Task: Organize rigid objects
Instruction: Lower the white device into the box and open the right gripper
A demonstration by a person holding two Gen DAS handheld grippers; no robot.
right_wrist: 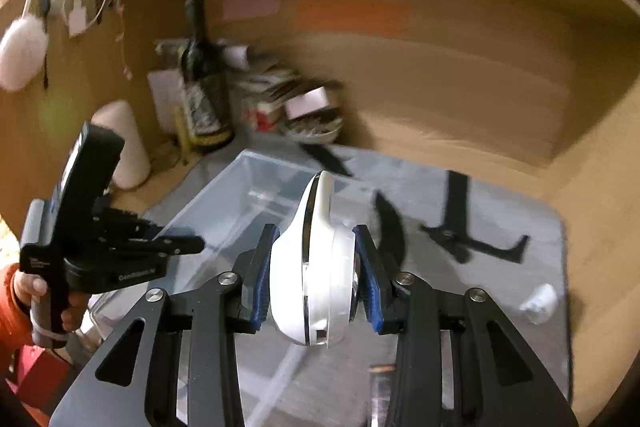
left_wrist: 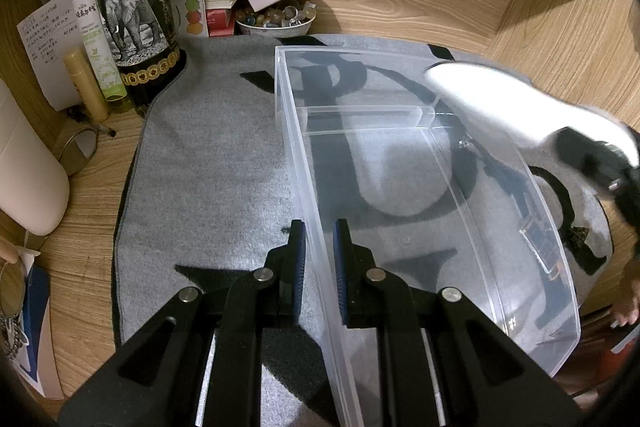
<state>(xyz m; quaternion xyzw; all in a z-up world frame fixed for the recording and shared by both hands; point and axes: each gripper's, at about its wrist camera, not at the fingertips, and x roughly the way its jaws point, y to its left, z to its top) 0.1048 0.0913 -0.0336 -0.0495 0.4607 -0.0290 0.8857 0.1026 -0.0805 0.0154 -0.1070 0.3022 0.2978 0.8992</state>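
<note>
A clear plastic organizer bin (left_wrist: 420,187) with inner dividers lies on a grey mat (left_wrist: 208,167). My left gripper (left_wrist: 319,247) straddles the bin's left wall, its jaws a small gap apart on either side of the wall. My right gripper (right_wrist: 314,271) is shut on a white rounded device with a chrome band (right_wrist: 310,267) and holds it above the bin (right_wrist: 240,195). In the left wrist view that white device (left_wrist: 512,99) appears blurred over the bin's far right side. The left gripper (right_wrist: 120,239) shows at the left of the right wrist view.
A dark wine bottle (left_wrist: 132,7), a green spray bottle (left_wrist: 94,27), papers and a bowl of stones (left_wrist: 276,21) crowd the back left corner. A white cylinder (left_wrist: 28,163) stands left. A small white object (right_wrist: 538,303) lies on the mat's right side. Wooden walls enclose the desk.
</note>
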